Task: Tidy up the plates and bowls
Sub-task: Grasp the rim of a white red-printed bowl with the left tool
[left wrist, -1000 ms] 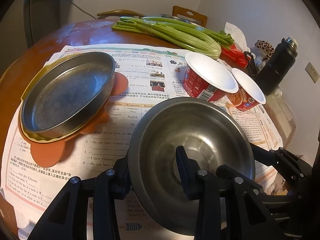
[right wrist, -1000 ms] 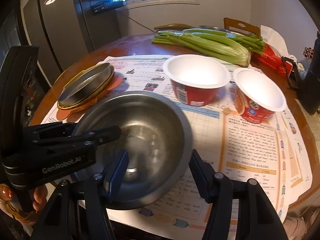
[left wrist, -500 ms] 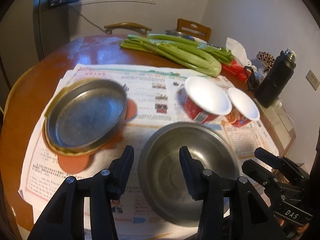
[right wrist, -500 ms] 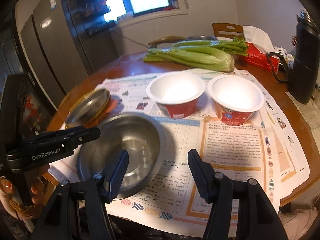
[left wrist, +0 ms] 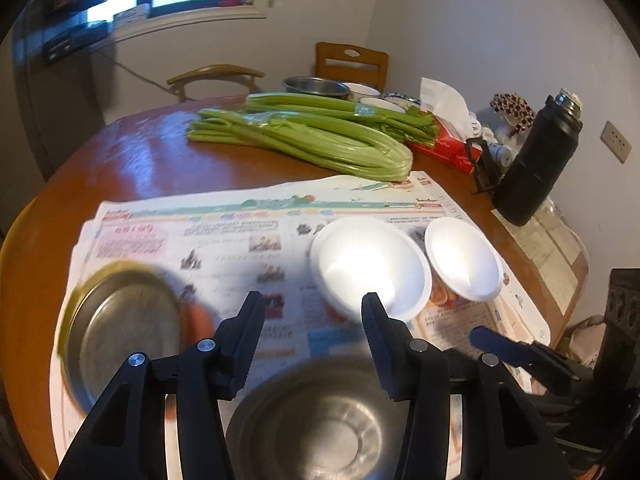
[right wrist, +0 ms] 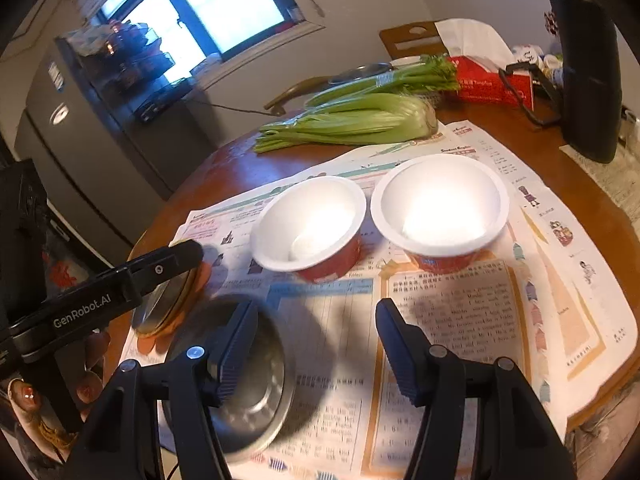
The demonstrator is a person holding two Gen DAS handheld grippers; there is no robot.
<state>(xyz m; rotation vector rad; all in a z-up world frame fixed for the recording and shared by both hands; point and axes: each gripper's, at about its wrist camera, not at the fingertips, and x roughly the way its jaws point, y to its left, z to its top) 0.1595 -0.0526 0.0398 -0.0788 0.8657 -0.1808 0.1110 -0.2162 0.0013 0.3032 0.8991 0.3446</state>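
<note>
A steel bowl (left wrist: 320, 428) sits on the newspaper at the table's near edge, below and between the fingers of my left gripper (left wrist: 312, 312), which is open and empty above it. It also shows in the right wrist view (right wrist: 256, 380), by the left finger of my open, empty right gripper (right wrist: 316, 320). A steel plate (left wrist: 120, 328) lies on an orange mat to the left. Two red paper bowls with white insides (right wrist: 308, 228) (right wrist: 440, 208) stand side by side ahead; they also show in the left wrist view (left wrist: 372, 268) (left wrist: 464, 264).
Newspaper (right wrist: 460, 320) covers the near part of the round wooden table (left wrist: 152, 164). Celery bunches (left wrist: 304, 136), a red tissue box (left wrist: 448, 144), a black flask (left wrist: 536, 164) and more bowls (left wrist: 316, 86) lie at the far side. Chairs stand behind the table.
Both grippers have pulled back and risen from the steel bowl. The left gripper, which held its rim a second ago, has let go. The bowl now rests on the newspaper.
</note>
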